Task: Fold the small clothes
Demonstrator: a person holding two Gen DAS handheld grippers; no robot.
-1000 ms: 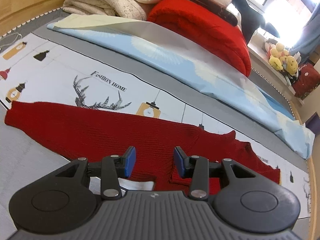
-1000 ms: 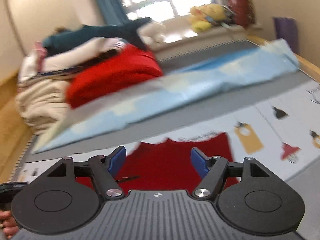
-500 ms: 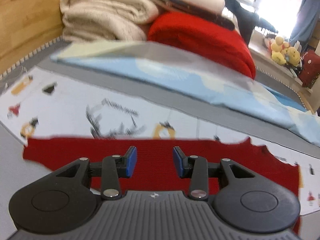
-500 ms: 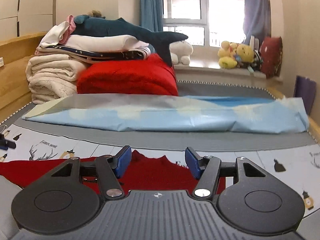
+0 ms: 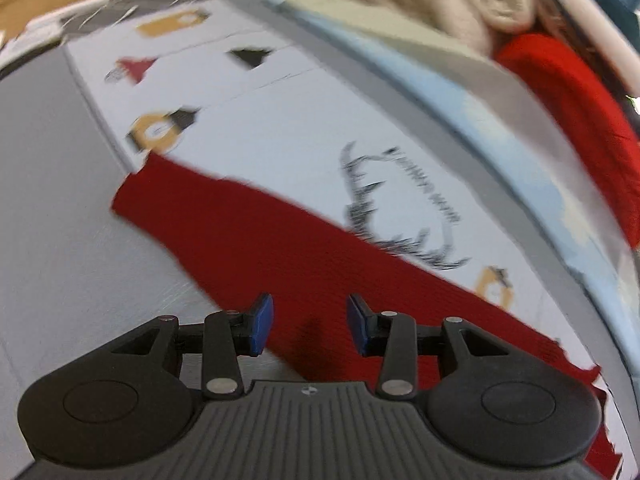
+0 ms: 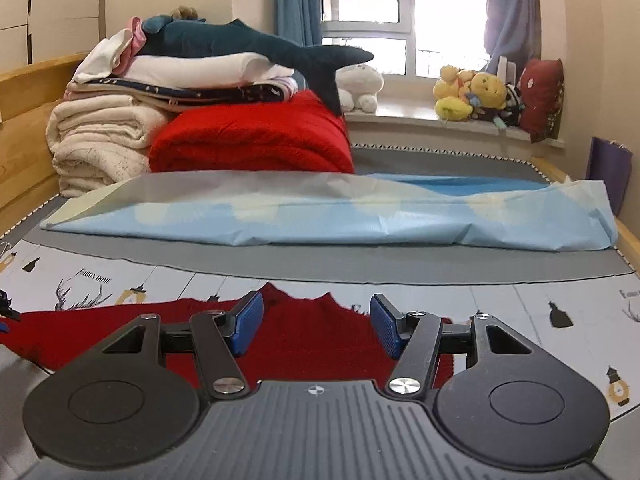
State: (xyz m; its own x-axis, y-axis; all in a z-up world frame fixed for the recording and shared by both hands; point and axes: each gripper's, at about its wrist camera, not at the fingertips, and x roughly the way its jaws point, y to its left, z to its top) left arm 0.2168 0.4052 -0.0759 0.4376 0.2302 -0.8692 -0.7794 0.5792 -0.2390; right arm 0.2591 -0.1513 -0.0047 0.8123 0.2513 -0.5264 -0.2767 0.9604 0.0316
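Note:
A small red knit sweater [image 5: 280, 248] lies flat on the printed bed sheet [image 5: 280, 128]. In the left wrist view its sleeve stretches up-left to a cuff end. My left gripper [image 5: 308, 322] is open and empty, low over the sleeve. In the right wrist view the sweater [image 6: 304, 332] shows its collar at the far edge and a sleeve running left. My right gripper [image 6: 316, 320] is open and empty, over the sweater's body near the collar.
A folded light-blue sheet [image 6: 340, 216] lies across the bed beyond the sweater. Behind it are a red blanket [image 6: 256, 140], stacked cream and white bedding [image 6: 100, 136] and a plush shark [image 6: 248, 40]. A wooden bed frame [image 6: 24, 128] runs on the left. Plush toys [image 6: 472, 92] sit on the windowsill.
My left gripper has swung left and down towards the sleeve end, and its view is blurred. My right gripper has stayed nearly still, with its jaws a little wider.

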